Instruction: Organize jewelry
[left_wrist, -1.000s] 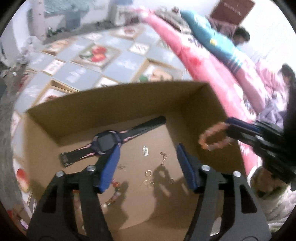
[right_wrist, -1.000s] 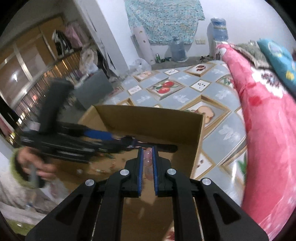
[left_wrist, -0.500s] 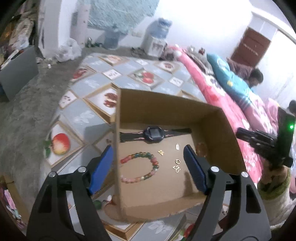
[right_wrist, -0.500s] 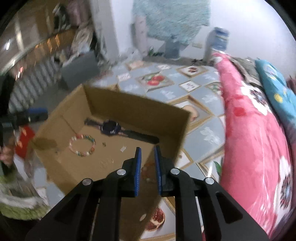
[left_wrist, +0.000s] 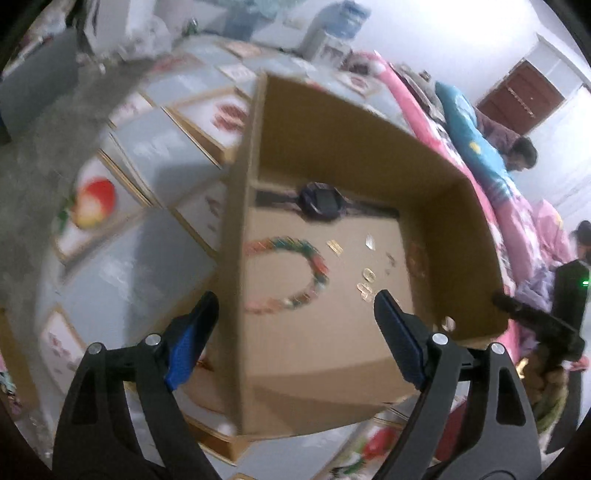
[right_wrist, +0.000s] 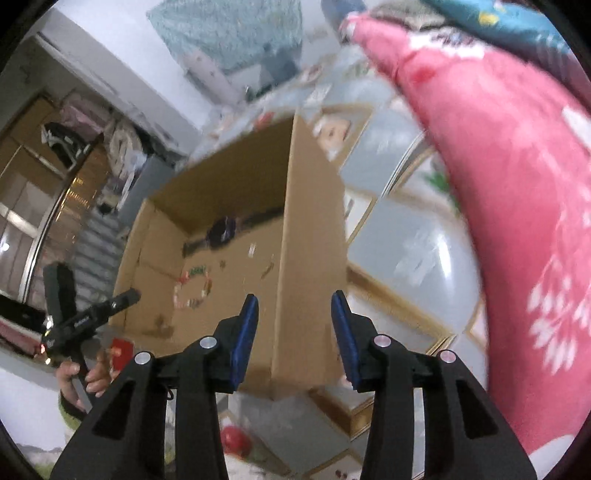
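Now both tools hang over the open brown cardboard box (left_wrist: 362, 155), which sits on the grey floor mat printed w/ fruit pictures (left_wrist: 155, 147).

The left hand-held gripper (left_wrist: 295, 314) has its blue pads wide apart and opening further, nothing between them but the view of the box's left wall. The right hand-held gripper (right_wrist: 293, 317) is partly apart and also opening; its pads straddle the box's right wall in the picture, but whether they touch the cardboard can't be told, and nothing is gripped.

The jewelry lies loose on the box floor:
- a multicoloured bead bracelet in a ring (left_wrist: 291, 273), near the left side
- a dark wristwatch w/ black strap (left_wrist: 321, 199), along the far wall
- several small gold rings & charms (left_wrist: 365, 284), right of the bracelet
- a faint pinkish bead loop (left_wrist: 417, 254) by the right wall, blurred, probably a second bracelet

Risks, as judgement:
- Both views are smeared, so the tools look to be moving fast; a pad could clip a thin wall and shove or tip the box, scattering the small gold bits.
- The tiny rings lie close together, so a wide grab may pinch two or flick one away.
- The bracelet is limp; a grip on one bead may let it slide or swing into the charms.
- The two tools approach from opposite sides & could collide over the middle.
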